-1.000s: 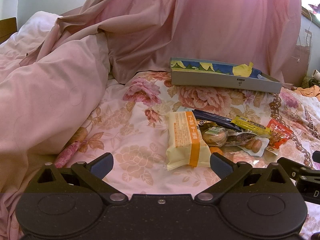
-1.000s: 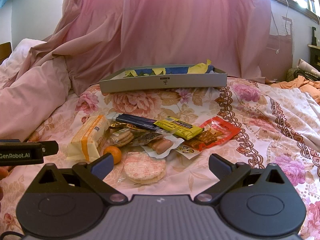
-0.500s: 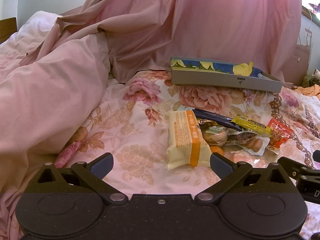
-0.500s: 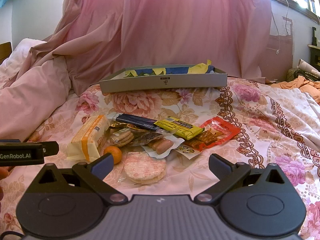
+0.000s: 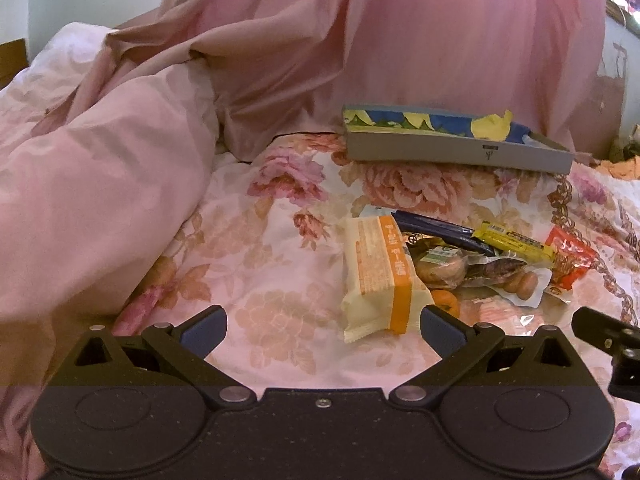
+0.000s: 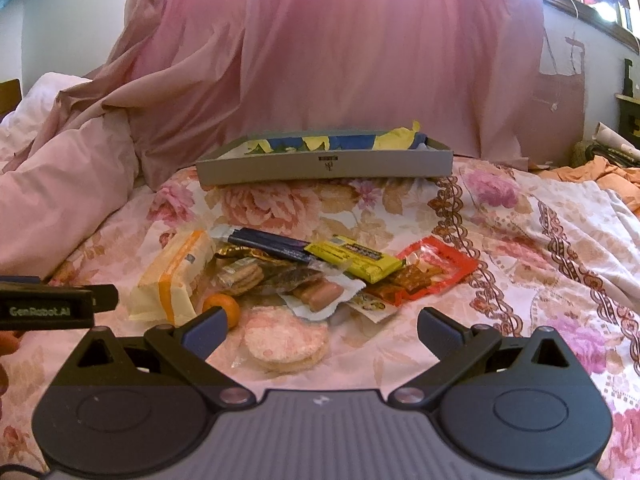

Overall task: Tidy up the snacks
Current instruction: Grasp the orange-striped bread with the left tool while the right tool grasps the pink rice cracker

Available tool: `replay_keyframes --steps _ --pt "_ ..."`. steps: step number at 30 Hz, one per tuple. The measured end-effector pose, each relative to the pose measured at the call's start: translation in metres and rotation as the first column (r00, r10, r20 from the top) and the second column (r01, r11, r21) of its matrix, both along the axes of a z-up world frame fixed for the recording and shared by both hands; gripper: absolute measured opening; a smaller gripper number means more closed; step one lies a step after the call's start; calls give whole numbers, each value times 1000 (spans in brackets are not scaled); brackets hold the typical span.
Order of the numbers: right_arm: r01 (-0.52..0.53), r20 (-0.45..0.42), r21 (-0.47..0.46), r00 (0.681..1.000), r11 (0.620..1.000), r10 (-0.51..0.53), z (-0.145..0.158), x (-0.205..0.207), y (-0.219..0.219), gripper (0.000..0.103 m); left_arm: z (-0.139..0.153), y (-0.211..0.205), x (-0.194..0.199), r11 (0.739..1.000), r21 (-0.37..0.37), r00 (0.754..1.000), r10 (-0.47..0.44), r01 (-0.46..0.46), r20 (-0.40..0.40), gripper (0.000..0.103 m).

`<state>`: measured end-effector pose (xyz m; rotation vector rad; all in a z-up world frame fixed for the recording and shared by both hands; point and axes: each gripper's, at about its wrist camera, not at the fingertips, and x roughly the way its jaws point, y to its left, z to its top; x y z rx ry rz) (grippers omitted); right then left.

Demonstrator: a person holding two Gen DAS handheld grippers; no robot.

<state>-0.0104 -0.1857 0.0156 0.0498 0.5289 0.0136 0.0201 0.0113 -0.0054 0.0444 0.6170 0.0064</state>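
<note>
Left gripper [image 5: 323, 324] & right gripper [image 6: 319, 326], fingers spread wide, empty, low over floral bedspread [image 6: 520, 240]; just ahead, snack heap: rice cracker pack [image 6: 285, 340], mandarin [image 6: 222, 306], cream-orange pack [image 5: 380, 276], yellow bar [image 6: 352, 258], red pouch [image 6: 436, 270]; behind, apart, grey tray [image 6: 324, 164]; rear, pink curtain [image 6: 360, 60].

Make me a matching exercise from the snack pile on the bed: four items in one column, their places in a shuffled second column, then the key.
Items
1. cream and orange packet
2. small orange fruit
3. red packet
4. grey box

Places
A. right end of the pile
B. beyond the pile, near the pink curtain
C. left end of the pile
D. front of the pile, beside the round rice crackers

Pairs: 1-C, 2-D, 3-A, 4-B
</note>
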Motion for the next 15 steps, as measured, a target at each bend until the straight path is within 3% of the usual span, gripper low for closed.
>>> replay_keyframes --steps 7,15 --pt "-47 -40 -17 998 999 46 1 25 -4 103 7 -8 27 998 20 998 -61 61 17 102" --pt "-138 -150 -15 979 990 134 -26 54 8 103 -6 -17 78 987 1 986 -159 160 -48 102"
